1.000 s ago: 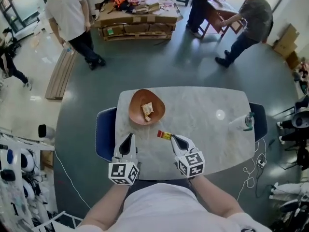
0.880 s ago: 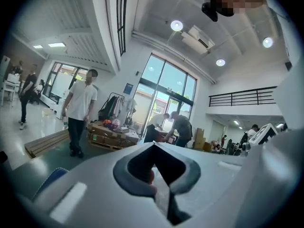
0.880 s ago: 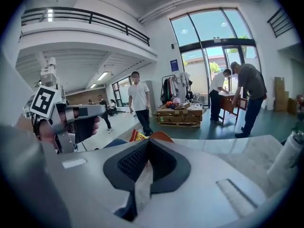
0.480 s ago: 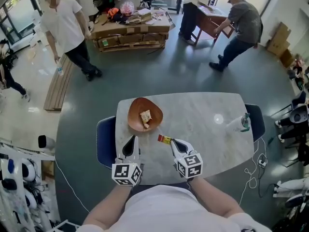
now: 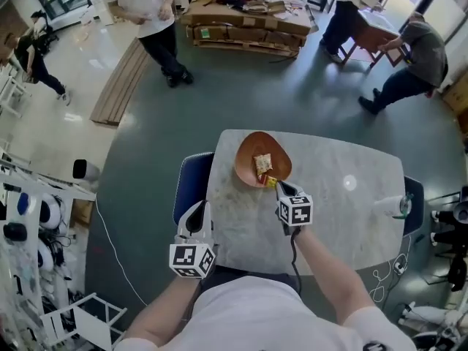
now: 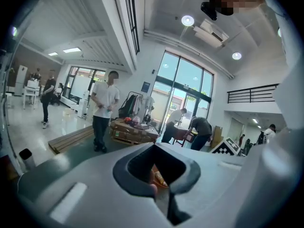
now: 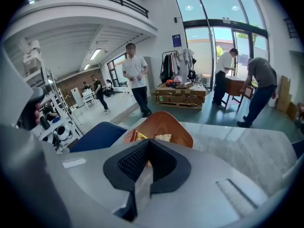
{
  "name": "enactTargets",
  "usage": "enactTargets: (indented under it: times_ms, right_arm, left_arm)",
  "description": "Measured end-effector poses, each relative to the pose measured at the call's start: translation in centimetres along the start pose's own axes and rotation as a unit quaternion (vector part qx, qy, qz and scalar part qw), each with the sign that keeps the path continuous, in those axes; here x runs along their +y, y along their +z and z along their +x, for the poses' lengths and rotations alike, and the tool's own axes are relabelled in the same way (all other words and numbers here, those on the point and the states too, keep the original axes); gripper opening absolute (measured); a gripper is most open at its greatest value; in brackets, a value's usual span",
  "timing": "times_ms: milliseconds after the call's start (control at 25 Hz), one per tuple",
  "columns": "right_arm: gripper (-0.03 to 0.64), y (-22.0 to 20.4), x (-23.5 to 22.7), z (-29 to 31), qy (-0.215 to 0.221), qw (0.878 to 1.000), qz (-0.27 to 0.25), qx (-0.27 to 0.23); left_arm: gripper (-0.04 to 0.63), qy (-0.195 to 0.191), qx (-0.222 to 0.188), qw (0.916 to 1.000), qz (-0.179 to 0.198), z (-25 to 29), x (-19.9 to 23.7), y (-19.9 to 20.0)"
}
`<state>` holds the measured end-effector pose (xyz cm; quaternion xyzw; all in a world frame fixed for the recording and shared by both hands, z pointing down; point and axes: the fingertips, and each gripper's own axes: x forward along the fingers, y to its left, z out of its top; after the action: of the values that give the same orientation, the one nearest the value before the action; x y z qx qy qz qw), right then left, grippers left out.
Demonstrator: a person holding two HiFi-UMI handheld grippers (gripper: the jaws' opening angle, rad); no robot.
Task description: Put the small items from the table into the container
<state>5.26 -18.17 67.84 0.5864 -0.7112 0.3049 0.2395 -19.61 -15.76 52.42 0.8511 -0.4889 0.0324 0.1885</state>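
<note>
A brown wooden bowl (image 5: 252, 152) stands at the far left of the white marble table (image 5: 344, 218), with a beige snack packet (image 5: 262, 164) in it. My right gripper (image 5: 281, 189) is shut on a red and yellow packet (image 5: 270, 182), which it holds at the bowl's near rim. In the right gripper view the bowl (image 7: 166, 123) lies just beyond the jaws (image 7: 146, 159); the held packet (image 7: 134, 137) pokes out over it, next to the beige packet (image 7: 163, 137). My left gripper (image 5: 194, 221) hangs at the table's near-left edge, shut and holding nothing (image 6: 159, 186).
A blue chair (image 5: 191, 187) stands against the table's left side. A pale cup-like object (image 5: 395, 207) sits at the table's right edge. Several people walk or work on the floor beyond, near a pallet of cardboard (image 5: 245, 20).
My right gripper carried the red and yellow packet forward from the table's near middle to the bowl's rim. The left gripper drew back toward the near-left edge. The head view shifted.
</note>
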Motion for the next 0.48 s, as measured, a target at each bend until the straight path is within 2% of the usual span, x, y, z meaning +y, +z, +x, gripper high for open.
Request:
enactTargets:
  times_ms: [240, 480]
  right_arm:
    - [0.028, 1.3, 0.2, 9.5, -0.002, 0.998, -0.028, 0.057]
    - [0.028, 0.5, -0.2, 15.4, -0.006, 0.99, -0.035, 0.14]
  left_arm:
    - [0.005, 0.07, 0.016, 0.9971, -0.025, -2.8, 7.0, -1.6]
    - [0.005, 0.13, 0.03, 0.99, -0.047, -5.7, 12.1, -3.2]
